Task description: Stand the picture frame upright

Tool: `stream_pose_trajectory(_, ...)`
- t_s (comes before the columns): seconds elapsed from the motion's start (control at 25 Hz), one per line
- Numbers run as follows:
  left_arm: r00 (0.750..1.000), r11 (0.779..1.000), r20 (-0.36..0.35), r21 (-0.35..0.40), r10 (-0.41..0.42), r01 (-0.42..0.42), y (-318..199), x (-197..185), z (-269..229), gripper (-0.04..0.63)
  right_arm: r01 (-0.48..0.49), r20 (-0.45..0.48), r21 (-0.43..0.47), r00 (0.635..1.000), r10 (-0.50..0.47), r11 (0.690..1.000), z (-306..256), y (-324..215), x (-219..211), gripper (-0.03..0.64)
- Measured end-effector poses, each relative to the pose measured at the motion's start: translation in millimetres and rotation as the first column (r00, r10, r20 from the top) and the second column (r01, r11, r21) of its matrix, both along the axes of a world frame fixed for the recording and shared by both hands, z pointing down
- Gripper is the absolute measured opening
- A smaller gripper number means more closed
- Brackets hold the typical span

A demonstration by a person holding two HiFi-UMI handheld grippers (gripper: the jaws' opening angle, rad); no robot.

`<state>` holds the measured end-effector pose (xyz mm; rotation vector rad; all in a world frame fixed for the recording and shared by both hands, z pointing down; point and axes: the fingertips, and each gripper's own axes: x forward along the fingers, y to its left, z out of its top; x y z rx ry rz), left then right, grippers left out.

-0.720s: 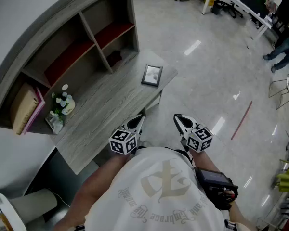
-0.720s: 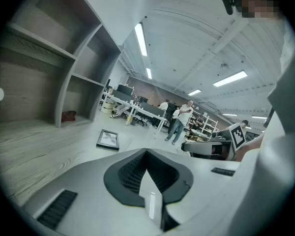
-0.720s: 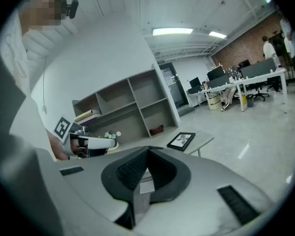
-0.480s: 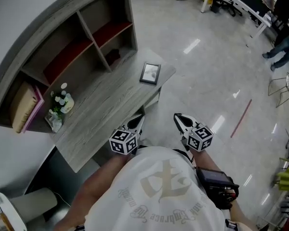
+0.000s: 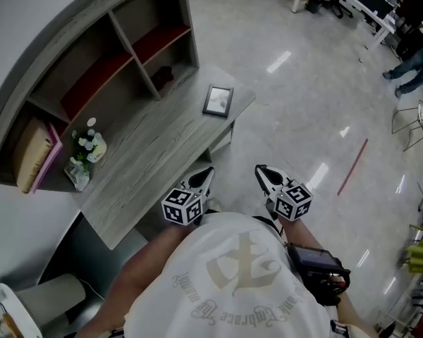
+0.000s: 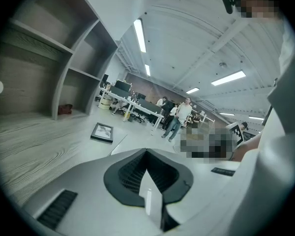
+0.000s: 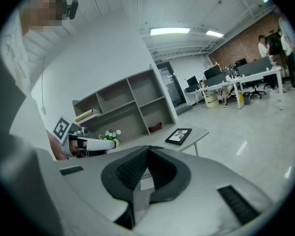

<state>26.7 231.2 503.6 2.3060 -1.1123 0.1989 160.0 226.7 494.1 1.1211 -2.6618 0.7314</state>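
Holding both grippers in tight at chest level, side by side, noses tilted slightly down, at the near edge of the desk (image 5: pixel 145 162). Left gripper (image 5: pixel 206 172): jaws fully together, nothing between them. Right gripper (image 5: pixel 261 171): same, closed and empty. Picture frame (image 5: pixel 218 101) lies flat, face up, at the desk's far corner, well apart from both grippers. Flower vase (image 5: pixel 85 149) sits at the desk's left end by the shelf unit (image 5: pixel 130 42). Small dark item (image 5: pixel 163 77) in a lower compartment, possibly cloth; too small to tell.
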Motion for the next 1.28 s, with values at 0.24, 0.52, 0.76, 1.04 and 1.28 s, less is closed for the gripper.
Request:
stream_pose_trajectory(0.24, 1.0, 1.0, -0.002, 0.01, 0.015, -0.015, -10.0, -1.8, -2.5, 0.005, -0.069, -0.003, -0.004, 0.998, 0.069, 0.998, -0.7, -8.3, 6.7, 0.003)
stream_pose_trajectory(0.52, 1.0, 1.0, -0.006, -0.004, 0.013, -0.013, -8.4, -9.5, 2.7, 0.005, -0.122, -0.026, -0.027, 0.992, 0.121, 0.992, 6.4, -7.4, 10.5, 0.003)
stream_pose_trajectory(0.76, 0.999, 1.0, -0.025, -0.005, -0.022, 0.022, -15.1, -22.7, 2.8, 0.005, -0.126, -0.031, -0.026, 0.992, 0.125, 0.992, 4.3, -17.3, 7.7, 0.003)
stream_pose_trajectory(1.04, 0.996, 0.997, -0.039, -0.002, -0.078, 0.078, -8.4, -39.4, 2.7, 0.005, -0.09, -0.04, -0.02, 0.995, 0.089, 0.996, 0.6, -19.6, -6.2, 0.003)
stream_pose_trajectory(1.28, 0.989, 0.99, -0.042, -0.009, -0.14, 0.14, -12.7, -56.1, 3.9, 0.005, -0.049, -0.04, -0.026, 0.998, 0.048, 0.998, 1.1, -32.6, -19.0, 0.003)
